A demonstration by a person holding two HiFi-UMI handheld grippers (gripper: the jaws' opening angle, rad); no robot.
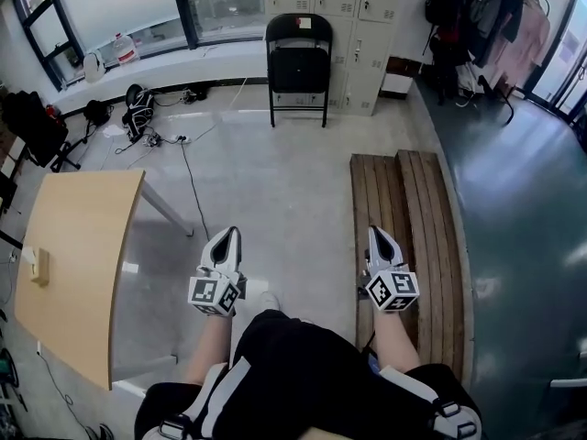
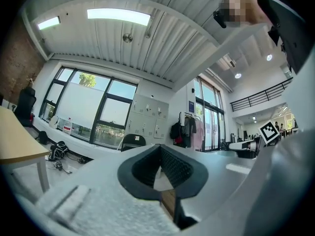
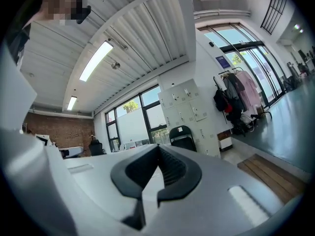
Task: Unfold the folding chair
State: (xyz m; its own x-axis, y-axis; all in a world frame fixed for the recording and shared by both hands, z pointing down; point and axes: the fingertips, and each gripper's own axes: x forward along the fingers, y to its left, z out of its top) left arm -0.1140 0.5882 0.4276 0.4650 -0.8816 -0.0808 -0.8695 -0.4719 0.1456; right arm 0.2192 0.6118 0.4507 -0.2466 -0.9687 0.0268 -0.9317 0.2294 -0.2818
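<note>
Both grippers were held out level in front of the person, side by side and well apart. On the left gripper (image 1: 225, 235) the jaws were pressed together with nothing between them, and the right gripper (image 1: 377, 234) was closed and empty in the same way. Each carried its marker cube just behind the jaws, above the person's forearms and black shorts.

At about nine o'clock from the person stood a light wooden table (image 1: 78, 264), its near edge beside the left arm. At about one o'clock, just beyond the right gripper, lay a low bench (image 1: 413, 218) of dark wooden slats, running away from the person along the edge of the green floor. A black cable (image 1: 190, 186) trailed over the pale floor at eleven o'clock, leading back to a heap of bags (image 1: 138, 108) under the windows (image 1: 119, 3).

Straight ahead at twelve o'clock, far from both grippers, the black folding chair (image 1: 298, 62) stood upright against the grey lockers (image 1: 362, 26). Its seat looked tipped up flat against the frame, so it appeared not yet opened. Nothing touched it. At two o'clock, coats (image 1: 500, 21) hung in the far corner.
</note>
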